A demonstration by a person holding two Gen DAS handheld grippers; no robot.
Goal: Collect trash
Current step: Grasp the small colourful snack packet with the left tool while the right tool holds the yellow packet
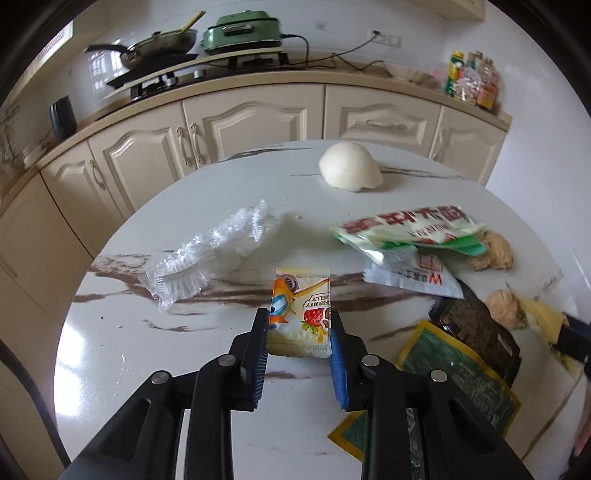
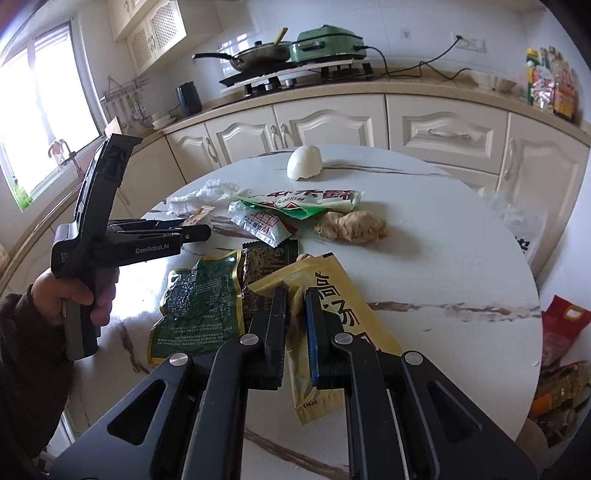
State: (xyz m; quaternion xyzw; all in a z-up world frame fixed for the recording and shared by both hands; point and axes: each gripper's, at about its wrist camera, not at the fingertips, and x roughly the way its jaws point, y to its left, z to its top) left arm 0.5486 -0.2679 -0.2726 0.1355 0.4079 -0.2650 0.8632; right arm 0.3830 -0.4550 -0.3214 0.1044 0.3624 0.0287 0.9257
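My left gripper point(image 1: 300, 320) is shut on a small fruit jelly packet point(image 1: 301, 314) and holds it over the round marble table point(image 1: 110, 343). My right gripper point(image 2: 295, 300) is shut on a yellow wrapper point(image 2: 332, 295); the wrapper also shows at the right edge of the left wrist view point(image 1: 543, 317). On the table lie crumpled clear plastic point(image 1: 218, 247), a green-and-white wrapper point(image 1: 410, 229), a white-and-red wrapper point(image 1: 413, 273), a dark brown wrapper point(image 2: 269, 258), a green-and-yellow pouch point(image 2: 199, 299), ginger pieces point(image 2: 351, 226) and a white eggshell-like half point(image 1: 349, 167).
Cream kitchen cabinets point(image 1: 243, 125) curve behind the table, with a stove, a pan point(image 1: 159, 46) and a green cooker point(image 1: 242, 31) on the counter. Bottles point(image 1: 472, 79) stand at the counter's right end. Bags point(image 2: 561, 339) sit on the floor right of the table.
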